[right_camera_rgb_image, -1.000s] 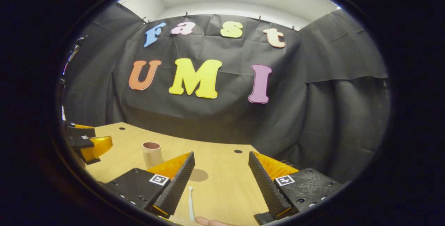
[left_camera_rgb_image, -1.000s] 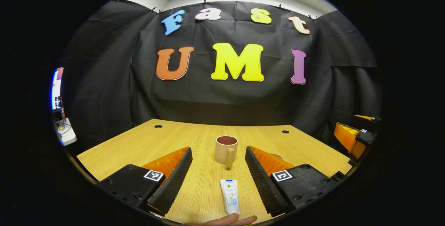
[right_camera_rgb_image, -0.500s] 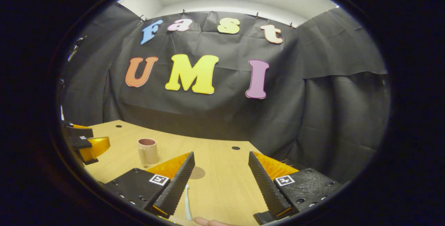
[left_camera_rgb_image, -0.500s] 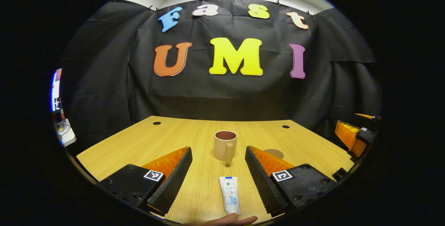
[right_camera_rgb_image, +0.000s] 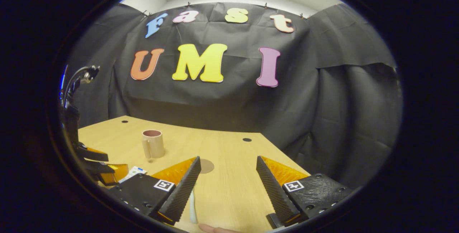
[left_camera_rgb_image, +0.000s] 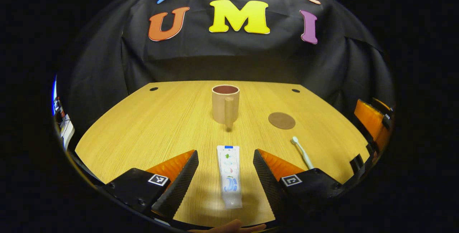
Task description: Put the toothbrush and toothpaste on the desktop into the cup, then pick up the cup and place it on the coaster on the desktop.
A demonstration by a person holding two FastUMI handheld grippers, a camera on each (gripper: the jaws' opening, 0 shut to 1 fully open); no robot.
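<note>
Left gripper view: the left gripper (left_camera_rgb_image: 225, 179) sat at frame bottom w/ its two fingers spread wide, gripping nothing. The white toothpaste tube with a blue-printed label (left_camera_rgb_image: 228, 175) lay flat on the light wooden desktop (left_camera_rgb_image: 150, 125), lengthwise in the gap and touching neither finger; prob. lined up that way so the fingers could close across its narrow sides. Above it, at frame centre, stood the beige ceramic cup with a reddish-brown inside (left_camera_rgb_image: 225, 103), upright, handle facing the camera, mouth free to take things. Right of the cup lay the round flat brown coaster (left_camera_rgb_image: 282, 120), bare, the cup apart from it. Below the coaster, the slim white toothbrush (left_camera_rgb_image: 302, 152) lay flat, bristle end pointing up-frame. The other gripper's body showed at the right edge. A fingertip peeked in at bottom centre. Count: 1 tube, 1 brush, 1 cup, 1 coaster, 2 cable holes at the desk's far edge.

Right gripper view: the right gripper (right_camera_rgb_image: 226, 186) was likewise wide open and holding nothing. The toothbrush (right_camera_rgb_image: 192, 209) lay at bottom, just beside the left-hand finger's inner face, not centred in the gap, so a close from here would prob. need a shift first. Cup (right_camera_rgb_image: 153, 143) at left of centre, coaster (right_camera_rgb_image: 206, 166) partly hidden behind the finger, tube (right_camera_rgb_image: 132, 173) lower left w/ the left gripper over it. Count: 1 each; 2 holes.
</note>
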